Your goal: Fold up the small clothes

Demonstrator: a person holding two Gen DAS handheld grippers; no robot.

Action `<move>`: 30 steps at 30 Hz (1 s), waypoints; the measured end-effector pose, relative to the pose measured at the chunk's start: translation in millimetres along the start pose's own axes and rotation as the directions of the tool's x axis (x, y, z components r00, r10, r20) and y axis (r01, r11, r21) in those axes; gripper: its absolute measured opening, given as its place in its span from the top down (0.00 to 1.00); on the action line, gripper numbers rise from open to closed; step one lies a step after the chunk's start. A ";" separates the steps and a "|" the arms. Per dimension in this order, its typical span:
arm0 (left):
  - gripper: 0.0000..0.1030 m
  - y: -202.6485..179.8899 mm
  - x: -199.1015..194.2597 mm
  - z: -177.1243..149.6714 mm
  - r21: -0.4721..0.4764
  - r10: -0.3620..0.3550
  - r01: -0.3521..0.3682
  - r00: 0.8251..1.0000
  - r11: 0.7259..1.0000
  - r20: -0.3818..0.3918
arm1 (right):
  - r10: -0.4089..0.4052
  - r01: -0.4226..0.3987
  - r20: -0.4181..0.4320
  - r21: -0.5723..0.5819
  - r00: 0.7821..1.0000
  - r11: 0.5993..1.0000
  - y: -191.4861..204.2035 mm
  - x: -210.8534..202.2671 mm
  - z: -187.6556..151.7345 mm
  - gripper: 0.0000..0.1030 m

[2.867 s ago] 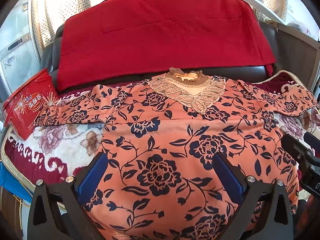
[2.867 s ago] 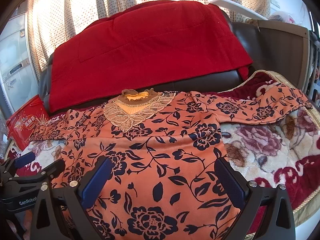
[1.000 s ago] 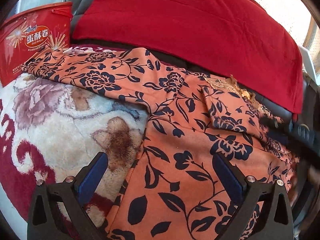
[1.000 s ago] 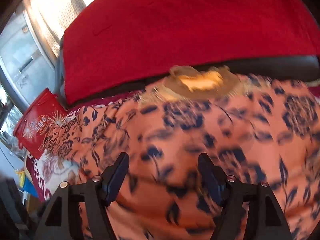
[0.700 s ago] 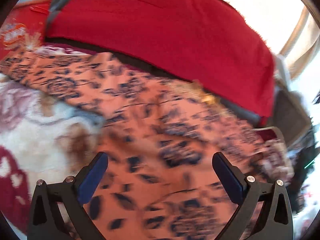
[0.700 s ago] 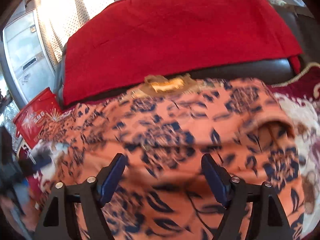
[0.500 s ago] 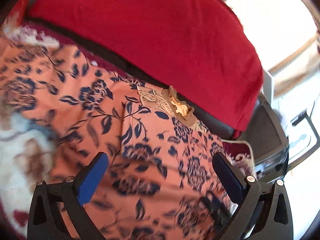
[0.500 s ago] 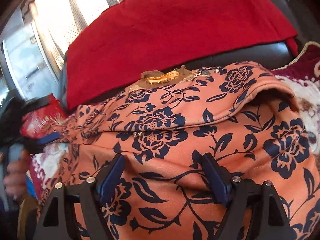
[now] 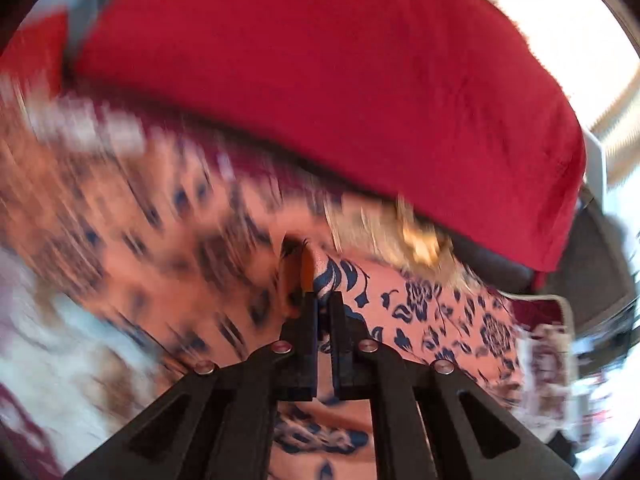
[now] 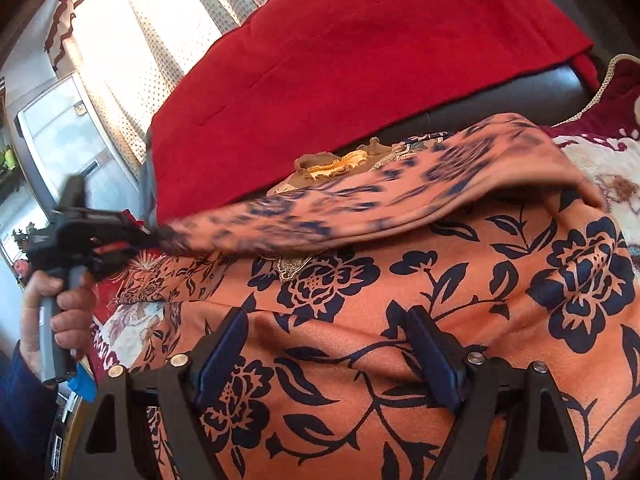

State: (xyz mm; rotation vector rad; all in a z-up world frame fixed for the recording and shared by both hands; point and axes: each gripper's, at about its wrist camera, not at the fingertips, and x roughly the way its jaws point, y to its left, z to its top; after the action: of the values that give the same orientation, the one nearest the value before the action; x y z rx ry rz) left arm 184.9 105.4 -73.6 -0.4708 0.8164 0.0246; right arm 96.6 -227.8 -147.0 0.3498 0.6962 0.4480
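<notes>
An orange top with dark blue flowers (image 10: 440,280) lies spread on a plush blanket, its brown lace collar (image 10: 336,164) toward the sofa back. One sleeve (image 10: 360,208) is drawn leftward across the chest and hangs blurred above it. My left gripper (image 10: 150,236), held in a hand at the left edge, is shut on that sleeve's end. In the left wrist view, my left gripper (image 9: 325,300) shows a fold of the floral cloth (image 9: 420,308) pinched between closed jaws. My right gripper (image 10: 326,318) stands open just above the top's body with nothing pressed between its pads.
A red blanket (image 10: 360,60) drapes over the dark sofa back (image 10: 520,100). A floral plush blanket (image 10: 600,160) covers the seat under the top. A red box (image 10: 116,280) stands at the left behind the holding hand (image 10: 60,308). Curtains (image 10: 152,20) hang behind.
My left gripper's jaws went from wide open to shut on the sleeve cloth, and the sleeve is now lifted and stretched to the left. The right gripper has stayed open over the body.
</notes>
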 end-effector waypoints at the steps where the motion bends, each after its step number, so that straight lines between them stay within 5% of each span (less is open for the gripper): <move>1: 0.95 -0.6 -3.5 -0.1 0.025 0.018 -0.019 1.000 1.000 0.021 | 0.000 0.000 0.000 0.000 1.000 1.000 0.1 0.1 -0.2 0.19; 7: 0.91 21.8 78.1 -35.1 0.079 0.127 -0.114 0.977 0.990 -0.171 | 0.003 -0.003 -0.034 0.012 0.999 1.000 -0.4 -1.8 5.5 0.17; 11: 0.90 21.4 76.5 -45.4 0.096 0.098 -0.087 0.989 0.992 -0.111 | 0.086 -0.086 0.008 0.108 0.996 0.990 -8.4 -23.6 40.1 0.17; 15: 0.88 30.4 75.3 -47.5 0.083 0.069 -0.061 0.992 0.995 -0.107 | -0.013 -0.001 0.079 0.175 0.997 0.985 -46.4 -18.5 91.5 0.08; 17: 0.88 32.4 73.7 -47.1 0.082 0.060 -0.051 0.992 0.995 -0.108 | -0.154 0.160 -0.043 0.301 0.987 0.940 -91.9 10.7 98.1 0.06; 18: 0.86 31.3 73.8 -44.8 0.080 0.058 -0.049 0.992 0.996 -0.111 | -0.156 0.187 -0.116 0.340 0.981 0.922 -110.0 25.6 94.9 0.06; 20: 0.71 37.0 62.4 -38.9 0.068 0.049 -0.038 0.984 0.997 -0.169 | -0.199 0.204 -0.046 0.272 0.979 0.940 -99.7 15.1 98.7 0.07; 21: 0.56 38.8 54.2 -35.8 0.058 0.032 -0.022 0.983 0.998 -0.183 | -0.217 0.223 -0.052 0.244 0.975 0.944 -88.3 9.8 100.2 0.07; 25: 0.18 73.5 -26.0 -13.6 -0.021 -0.072 0.072 0.997 0.997 0.027 | -0.168 0.163 0.075 0.063 0.983 0.985 -22.5 -21.0 77.5 0.07; 30: 0.18 173.8 -82.9 14.2 -0.225 -0.001 0.043 0.983 0.973 0.186 | -0.194 0.187 -0.020 -0.187 0.981 0.964 22.1 10.3 20.1 0.06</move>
State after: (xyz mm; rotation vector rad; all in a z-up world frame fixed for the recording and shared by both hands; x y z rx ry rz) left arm 102.9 280.3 -75.4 -0.6847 0.6274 0.1412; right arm 111.1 -207.1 -128.1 0.0982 0.7122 0.3328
